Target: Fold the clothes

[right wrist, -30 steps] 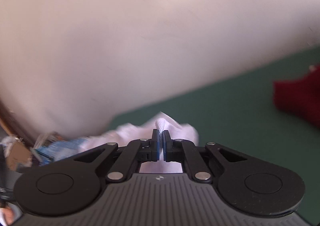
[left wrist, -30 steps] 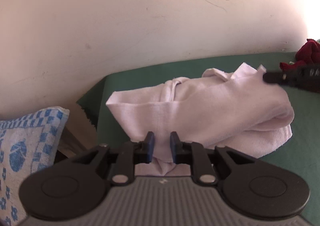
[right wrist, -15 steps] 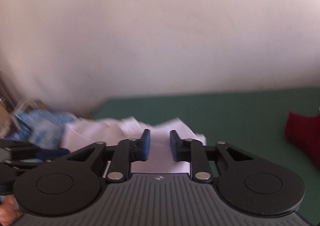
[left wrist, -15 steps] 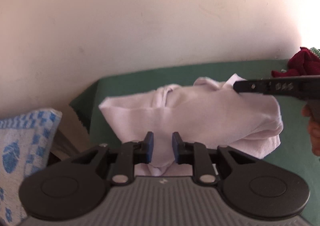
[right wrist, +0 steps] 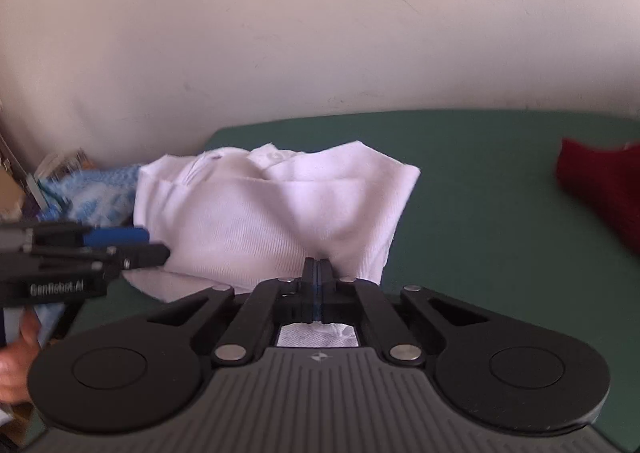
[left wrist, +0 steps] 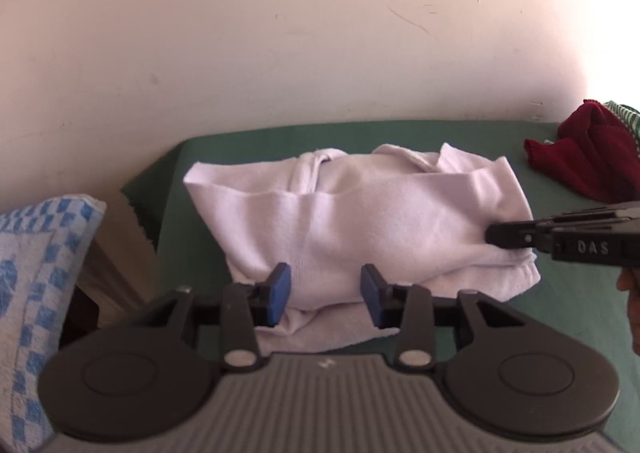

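Observation:
A white garment (left wrist: 360, 221) lies bunched and partly folded on the green table cover (left wrist: 248, 145). My left gripper (left wrist: 326, 293) is open at the garment's near edge, its blue pads (left wrist: 280, 291) either side of a cloth bulge without pinching it. In the right wrist view the same garment (right wrist: 260, 213) fills the middle. There my right gripper (right wrist: 316, 273) is shut on its near right edge, and the cloth puckers at the tips. The right gripper (left wrist: 490, 237) also shows from the side, touching the garment's right end. The left gripper (right wrist: 156, 245) shows at the garment's left end.
A dark red garment (left wrist: 592, 157) lies on the cover to the right, seen also as the red garment (right wrist: 600, 181). A blue-and-white checked towel (left wrist: 36, 253) sits off the table's left edge. A pale wall stands close behind. Bare green cover (right wrist: 480, 193) lies between the white and red garments.
My right gripper let go of the top fold, opened, dropped lower and shut on the garment's near right edge. My left gripper opened wider. The garment has settled lower and flatter.

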Motion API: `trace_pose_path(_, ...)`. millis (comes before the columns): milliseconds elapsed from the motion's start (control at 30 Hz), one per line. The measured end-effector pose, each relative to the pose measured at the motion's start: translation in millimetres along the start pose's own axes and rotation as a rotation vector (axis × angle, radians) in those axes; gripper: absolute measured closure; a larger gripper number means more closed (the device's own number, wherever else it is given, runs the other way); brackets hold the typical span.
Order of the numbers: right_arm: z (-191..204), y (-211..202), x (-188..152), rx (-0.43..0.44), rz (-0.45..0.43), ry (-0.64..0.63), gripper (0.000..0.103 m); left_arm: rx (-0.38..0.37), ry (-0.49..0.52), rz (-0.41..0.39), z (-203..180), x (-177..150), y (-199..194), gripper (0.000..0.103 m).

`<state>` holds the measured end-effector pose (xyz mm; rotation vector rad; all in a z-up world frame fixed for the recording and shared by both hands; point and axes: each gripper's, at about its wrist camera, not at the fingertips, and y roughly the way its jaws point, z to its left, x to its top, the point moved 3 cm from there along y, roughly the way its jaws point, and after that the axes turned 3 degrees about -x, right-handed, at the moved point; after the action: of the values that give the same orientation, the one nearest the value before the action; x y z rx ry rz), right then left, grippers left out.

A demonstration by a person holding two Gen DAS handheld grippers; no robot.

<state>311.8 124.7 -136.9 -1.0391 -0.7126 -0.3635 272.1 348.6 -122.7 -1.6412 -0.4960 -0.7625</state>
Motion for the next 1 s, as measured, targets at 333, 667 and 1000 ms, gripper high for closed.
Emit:
trace_pose_path(333,3.0,-17.2,-6.6,-0.064,-0.015,0.088,0.103,-0.002,-0.063,0.057,20.5,-14.0,-8.2,0.060)
trace_pose_path(667,71.0,-124.5,-98.8,-0.098,0.080,0.056,0.048,0.196,-0.168,0.099,-12.8,-89.1,-132.2,0.017)
trace_pose_path(1000,100.4,-163.5,-140.2,-0.266,0.244,-0.014,0.034,0.339,-0.179,0.153,-75.4,-117.5,-197.3,0.008)
